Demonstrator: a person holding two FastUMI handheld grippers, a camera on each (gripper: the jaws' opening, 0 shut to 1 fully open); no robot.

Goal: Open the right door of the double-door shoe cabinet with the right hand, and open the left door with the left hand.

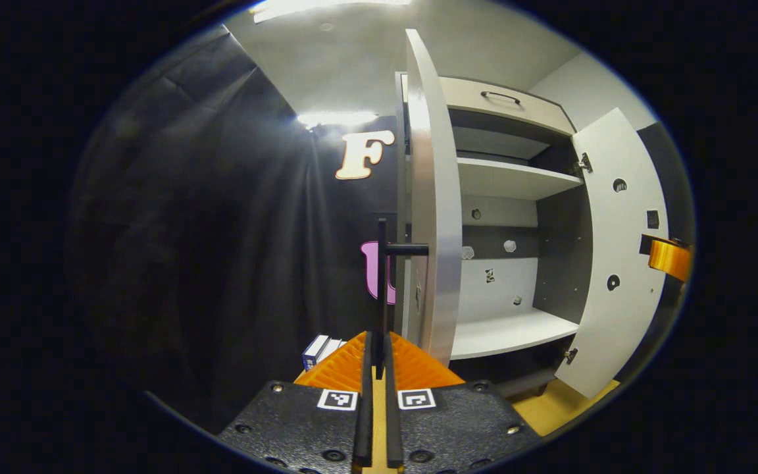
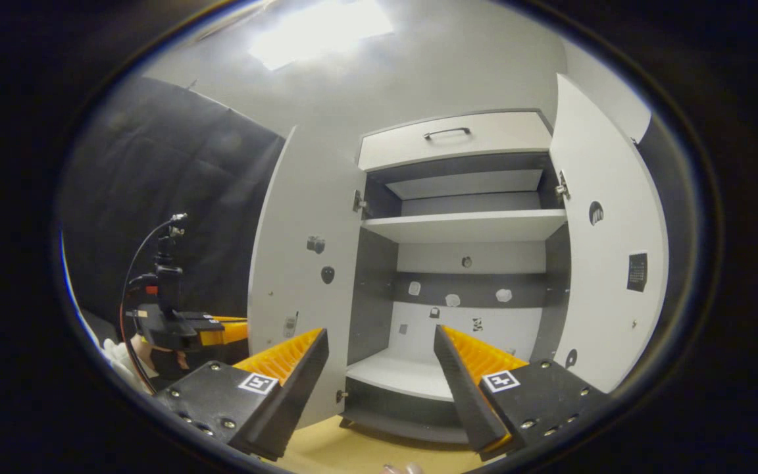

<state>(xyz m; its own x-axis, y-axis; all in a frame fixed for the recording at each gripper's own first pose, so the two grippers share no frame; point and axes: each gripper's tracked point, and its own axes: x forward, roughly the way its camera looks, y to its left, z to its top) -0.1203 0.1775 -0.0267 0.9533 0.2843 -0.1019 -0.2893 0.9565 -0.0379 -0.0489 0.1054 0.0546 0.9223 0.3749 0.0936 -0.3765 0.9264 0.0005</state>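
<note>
The white shoe cabinet [image 2: 464, 227] stands with both doors swung open, showing bare shelves. In the left gripper view I see the left door [image 1: 433, 197] edge-on, and its thin black bar handle [image 1: 381, 276] runs down between the fingers of my left gripper [image 1: 379, 345], which is shut on it. The right door [image 1: 616, 250] stands wide open beyond. In the right gripper view my right gripper [image 2: 382, 368] is open with nothing between its fingers, facing the cabinet's inside, between the left door [image 2: 300, 263] and the right door [image 2: 609, 250]. The left gripper [image 2: 175, 329] shows behind the left door.
A drawer with a dark handle [image 2: 448, 133] tops the cabinet. Small white and blue boxes [image 1: 320, 349] lie low beside the left door. The cabinet rests on a light wooden surface [image 2: 353, 454]. A gloved hand [image 2: 116, 355] holds the left gripper. The orange right gripper [image 1: 670, 258] shows past the right door.
</note>
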